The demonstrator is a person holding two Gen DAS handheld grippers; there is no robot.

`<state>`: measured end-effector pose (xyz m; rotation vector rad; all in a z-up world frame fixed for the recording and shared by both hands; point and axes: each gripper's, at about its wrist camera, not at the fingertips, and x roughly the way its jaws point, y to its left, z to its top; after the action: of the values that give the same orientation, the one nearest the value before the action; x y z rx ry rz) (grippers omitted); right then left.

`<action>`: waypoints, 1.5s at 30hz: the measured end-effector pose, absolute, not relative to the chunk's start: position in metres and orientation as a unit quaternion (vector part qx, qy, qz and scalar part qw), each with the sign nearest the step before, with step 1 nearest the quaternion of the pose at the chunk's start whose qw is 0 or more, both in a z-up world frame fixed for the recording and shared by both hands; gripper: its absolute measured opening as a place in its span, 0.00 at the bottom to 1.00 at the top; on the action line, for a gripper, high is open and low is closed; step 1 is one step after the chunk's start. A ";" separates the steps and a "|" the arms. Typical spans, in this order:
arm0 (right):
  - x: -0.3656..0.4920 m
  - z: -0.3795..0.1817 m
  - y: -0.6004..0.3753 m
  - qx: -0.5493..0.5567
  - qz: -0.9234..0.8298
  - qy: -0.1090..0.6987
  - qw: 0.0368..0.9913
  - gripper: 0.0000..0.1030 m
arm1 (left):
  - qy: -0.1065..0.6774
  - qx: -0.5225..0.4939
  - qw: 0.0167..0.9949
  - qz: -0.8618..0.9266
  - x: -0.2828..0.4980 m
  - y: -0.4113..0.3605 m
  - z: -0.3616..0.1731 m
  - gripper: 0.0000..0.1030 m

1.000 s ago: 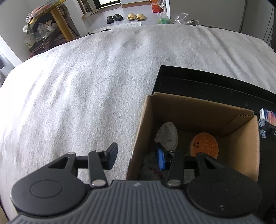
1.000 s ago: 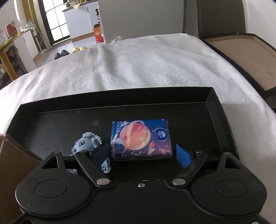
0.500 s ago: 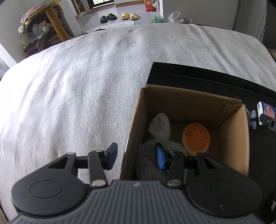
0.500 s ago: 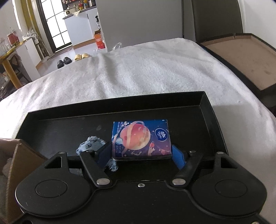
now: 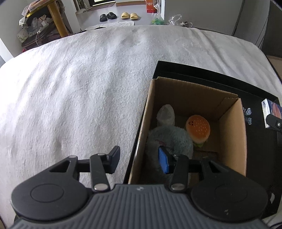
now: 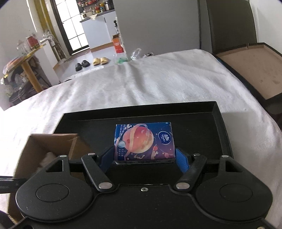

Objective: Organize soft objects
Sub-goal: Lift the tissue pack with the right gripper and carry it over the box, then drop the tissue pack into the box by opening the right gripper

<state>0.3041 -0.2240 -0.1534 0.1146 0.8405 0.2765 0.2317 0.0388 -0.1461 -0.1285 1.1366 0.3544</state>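
The right gripper [image 6: 144, 155] has its jaws clamped on either side of a blue tissue pack [image 6: 144, 141] printed with an orange planet and the Vinda logo, held above the black tray [image 6: 218, 126]. The left gripper [image 5: 139, 159] hangs with jaws spread wide, straddling the left wall of the cardboard box [image 5: 190, 91], which holds a burger toy [image 5: 198, 128] and grey plush [image 5: 171, 137]. Tray and box sit on a white blanket [image 5: 79, 88]; slippers [image 5: 107, 16] lie on the floor beyond.

We see the cardboard box [image 5: 192, 98] standing in the tray's [image 6: 218, 112] left end on the bed [image 5: 70, 91]; the burger toy [image 5: 198, 127] lies inside, right of the plush [image 5: 169, 139].
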 end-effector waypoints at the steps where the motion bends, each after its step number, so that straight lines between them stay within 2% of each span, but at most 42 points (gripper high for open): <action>1: 0.301 -0.150 -0.222 0.056 0.136 0.405 0.902 0.69 | 0.534 -0.063 0.826 0.166 0.230 0.040 -0.145 0.44; 15: 0.265 -0.116 -0.175 0.002 0.187 0.386 0.903 0.69 | 0.524 -0.100 0.834 0.142 0.212 0.051 -0.144 0.44; 27: 0.244 -0.111 -0.132 -0.049 0.223 0.386 0.894 0.69 | 0.523 -0.128 0.833 0.128 0.202 0.064 -0.155 0.43; 31: 0.238 -0.115 -0.122 -0.072 0.231 0.393 0.887 0.69 | 0.523 -0.139 0.833 0.119 0.200 0.066 -0.160 0.37; 35: 0.235 -0.117 -0.114 -0.087 0.235 0.396 0.883 0.69 | 0.522 -0.144 0.833 0.113 0.199 0.068 -0.163 0.22; 45: 0.229 -0.122 -0.104 -0.127 0.224 0.401 0.879 0.75 | 0.517 -0.154 0.835 0.110 0.200 0.071 -0.163 0.18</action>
<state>0.2292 -0.1044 -0.1215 -0.2648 0.8365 0.4661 0.2004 0.0714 -0.1629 -0.3266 1.0942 0.2319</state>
